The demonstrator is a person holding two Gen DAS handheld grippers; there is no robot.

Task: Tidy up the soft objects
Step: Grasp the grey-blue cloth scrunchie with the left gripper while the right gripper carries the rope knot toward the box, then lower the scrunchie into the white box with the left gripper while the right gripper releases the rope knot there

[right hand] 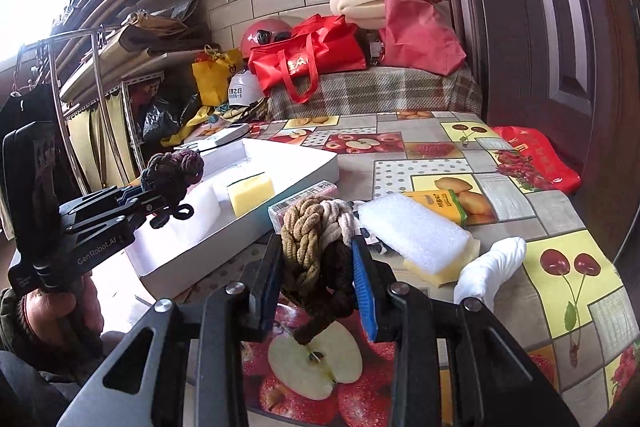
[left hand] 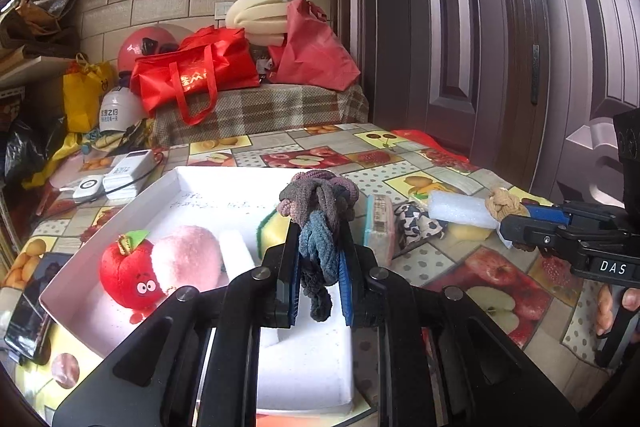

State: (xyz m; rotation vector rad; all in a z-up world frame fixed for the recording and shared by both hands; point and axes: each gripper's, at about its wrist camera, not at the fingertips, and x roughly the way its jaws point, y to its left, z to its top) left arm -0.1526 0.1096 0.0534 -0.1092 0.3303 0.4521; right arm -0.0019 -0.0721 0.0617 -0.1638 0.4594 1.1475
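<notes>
Bench (left hand: 448, 183), covered with a fruit-print cloth, carried a white tray (left hand: 120, 223) and loose soft items.

Left gripper (left hand: 320, 239) was pressed together on a bundle of dark hair ties (left hand: 316, 211) in grey, mauve and blue, held above the tray; one loop hung down between the blue pads.

Right gripper (right hand: 316, 263) was pinched on a bundle of tan and brown hair ties (right hand: 308, 227), held above the bench beside the tray's near corner, with a brown loop trailing below the pads.

Left wrist view only: inside the tray lay a pink plush ball (left hand: 188, 259) touching a red apple plush (left hand: 128, 275), with a white foam piece (left hand: 236, 247) just beside the ball. Outside the tray, a black-and-white patterned scrunchie (left hand: 416, 223) lay on the bench. The right gripper appeared at the frame's right edge, a hand (left hand: 616, 307) on its handle.

Right wrist view only: a white foam pad (right hand: 416, 235) lay on a yellow sponge (right hand: 436, 273), and just right of them lay a white cloth roll (right hand: 492, 267) and, behind, a yellow tissue packet (right hand: 436, 203). The left gripper appeared at the left edge, gripped by a hand (right hand: 52, 311).

Both views: a yellow sponge with a green backing (right hand: 250, 193) lay in the tray, and a boxed pink and teal item (left hand: 378, 227) rested against the tray's outer wall.
</notes>
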